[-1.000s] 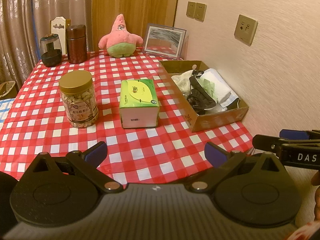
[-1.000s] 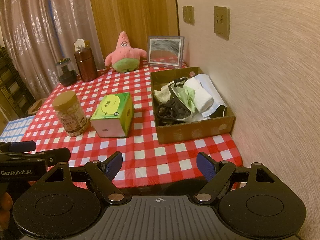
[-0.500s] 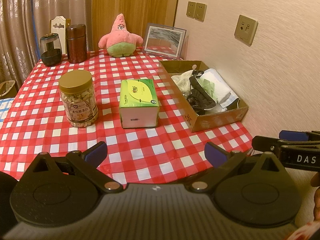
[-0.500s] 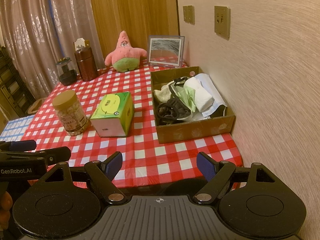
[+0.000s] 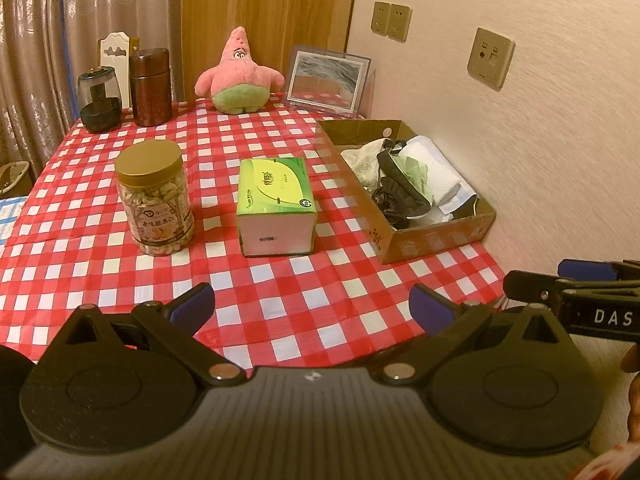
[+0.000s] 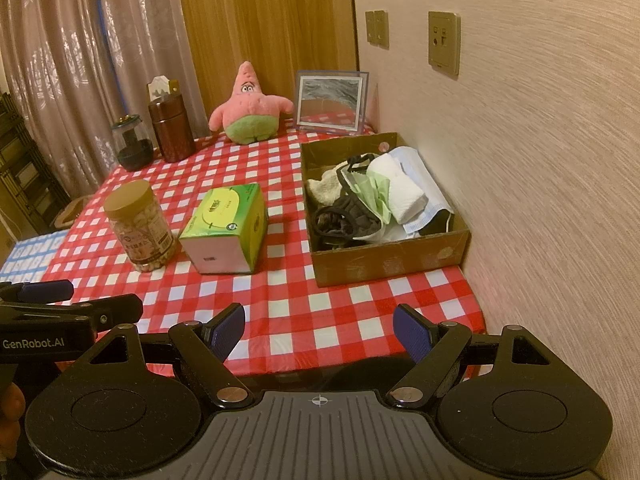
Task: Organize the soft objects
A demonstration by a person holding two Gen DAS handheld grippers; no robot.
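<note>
I hold the left gripper [image 5: 311,307] and right gripper [image 6: 319,327] short of the desk, fingers apart and empty, ready to reach. The brown cardboard box [image 6: 384,256] collects soft cloths; the pink star-shaped plush toy [image 6: 250,109] sits outside it.

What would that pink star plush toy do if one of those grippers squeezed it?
The pink star plush toy looks stuffed, so it would probably squash and feel light. Its fuzzy fabric likely grips well. Sitting upright at the table's far end, it might topple if nudged.

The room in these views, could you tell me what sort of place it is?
Probably a home room: a checked tablecloth, long curtains, and a pink starfish plush toy beside a small framed mirror.
</note>
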